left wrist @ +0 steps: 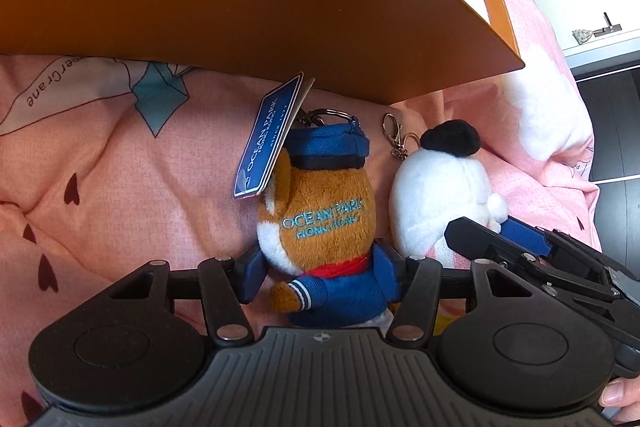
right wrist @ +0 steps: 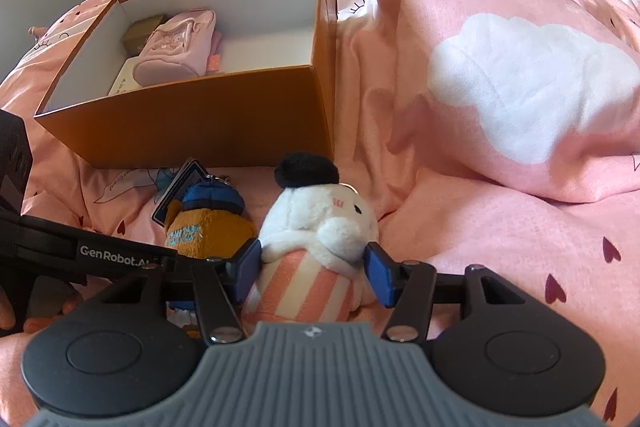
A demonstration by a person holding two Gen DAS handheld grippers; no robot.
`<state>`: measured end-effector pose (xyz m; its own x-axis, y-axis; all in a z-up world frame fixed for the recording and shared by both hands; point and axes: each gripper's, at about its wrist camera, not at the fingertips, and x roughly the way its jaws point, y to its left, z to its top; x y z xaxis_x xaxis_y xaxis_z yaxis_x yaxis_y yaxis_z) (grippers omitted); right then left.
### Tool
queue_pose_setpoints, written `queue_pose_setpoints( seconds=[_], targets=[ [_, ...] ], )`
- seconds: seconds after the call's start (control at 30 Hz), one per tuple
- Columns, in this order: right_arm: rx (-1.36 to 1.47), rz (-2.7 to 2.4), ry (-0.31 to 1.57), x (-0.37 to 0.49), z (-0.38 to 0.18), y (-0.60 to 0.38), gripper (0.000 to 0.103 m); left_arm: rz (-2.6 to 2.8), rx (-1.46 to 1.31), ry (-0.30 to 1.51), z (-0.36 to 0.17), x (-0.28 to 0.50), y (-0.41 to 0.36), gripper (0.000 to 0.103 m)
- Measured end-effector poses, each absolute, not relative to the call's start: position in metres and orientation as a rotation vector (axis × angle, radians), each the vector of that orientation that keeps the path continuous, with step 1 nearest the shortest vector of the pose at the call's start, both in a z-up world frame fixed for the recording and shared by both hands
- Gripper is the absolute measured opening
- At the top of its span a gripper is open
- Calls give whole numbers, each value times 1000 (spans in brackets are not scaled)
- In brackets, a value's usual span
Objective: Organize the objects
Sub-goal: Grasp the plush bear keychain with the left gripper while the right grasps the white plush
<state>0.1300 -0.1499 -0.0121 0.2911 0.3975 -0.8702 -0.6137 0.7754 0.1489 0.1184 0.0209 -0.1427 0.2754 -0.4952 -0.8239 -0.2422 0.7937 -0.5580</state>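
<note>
A brown Ocean Park plush (left wrist: 320,227) in a blue cap and jacket lies on the pink bed, with a blue tag by its head. My left gripper (left wrist: 322,273) is closed around its body, pads touching both sides. Beside it lies a white plush (right wrist: 320,223) with a black tuft and a pink-striped body; it also shows in the left wrist view (left wrist: 436,195). My right gripper (right wrist: 312,269) straddles it, pads at its sides. The brown plush (right wrist: 208,227) shows left of it. An open orange box (right wrist: 200,115) stands just behind both plushes.
The box holds a pink pouch (right wrist: 176,47), a small tan box (right wrist: 140,31) and a white card. The box wall (left wrist: 240,7) overhangs the left wrist view. Rumpled pink bedding (right wrist: 500,107) with white clouds rises on the right. Shelves (left wrist: 600,43) stand beyond the bed.
</note>
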Motion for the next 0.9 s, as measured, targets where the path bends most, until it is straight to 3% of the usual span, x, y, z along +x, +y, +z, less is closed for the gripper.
queue_pose_setpoints(
  seconds=[0.53,0.9],
  targets=[
    [-234,713,1118,135,-29,-142,66,-174,-647,1294,-145,119,13,57],
    [-217,752,1068,128,-17,-150,58,-214,-576,1212,-111,98,21,54]
  ],
)
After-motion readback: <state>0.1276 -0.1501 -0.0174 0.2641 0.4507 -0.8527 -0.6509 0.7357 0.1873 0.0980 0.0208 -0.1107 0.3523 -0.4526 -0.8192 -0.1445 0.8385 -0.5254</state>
